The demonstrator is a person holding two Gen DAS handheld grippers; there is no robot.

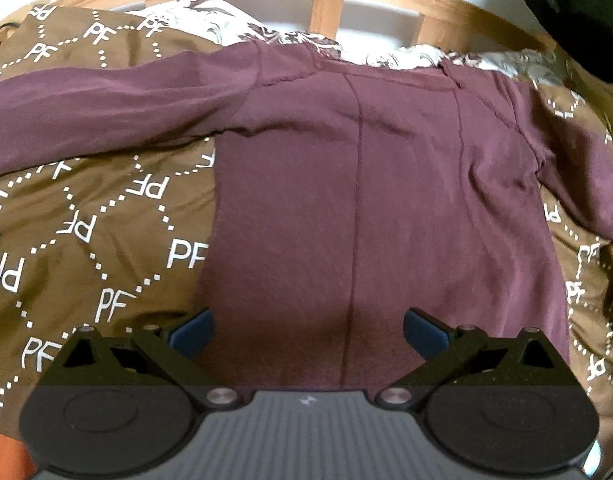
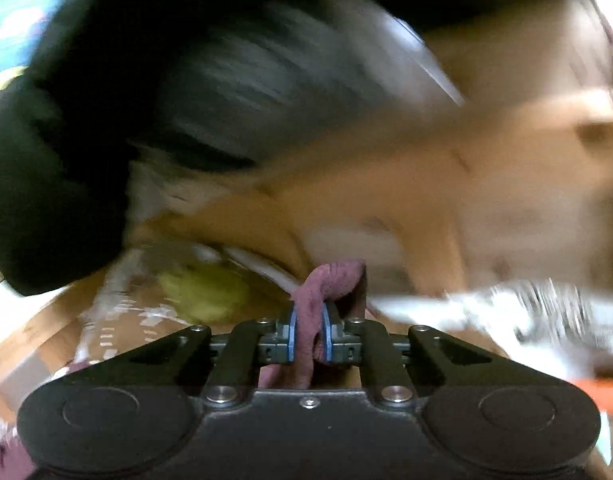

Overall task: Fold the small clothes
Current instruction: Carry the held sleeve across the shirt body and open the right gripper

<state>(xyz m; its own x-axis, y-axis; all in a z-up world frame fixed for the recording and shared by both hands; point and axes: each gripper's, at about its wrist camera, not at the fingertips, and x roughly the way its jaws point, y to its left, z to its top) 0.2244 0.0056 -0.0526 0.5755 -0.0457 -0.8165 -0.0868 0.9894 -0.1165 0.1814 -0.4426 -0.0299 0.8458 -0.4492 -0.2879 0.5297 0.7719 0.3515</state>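
a brown bedspread [image 1: 86, 216] printed with white letters covers the bed and serves as the folding surface. the maroon top [image 1: 366, 200] lies flat on it, body smoothed out and one sleeve stretched off to the side, probably so the folds land square. the left hand-held gripper [image 1: 308, 334] hangs over the hem with its jaws wide apart, touching nothing. the right hand-held gripper [image 2: 309, 334] is clamped tight on a bunched bit of maroon cloth [image 2: 330, 280], likely a sleeve end lifted for folding inward.

Maroon long-sleeved top [image 1: 386, 184] spread flat on bedspread, sleeves out.
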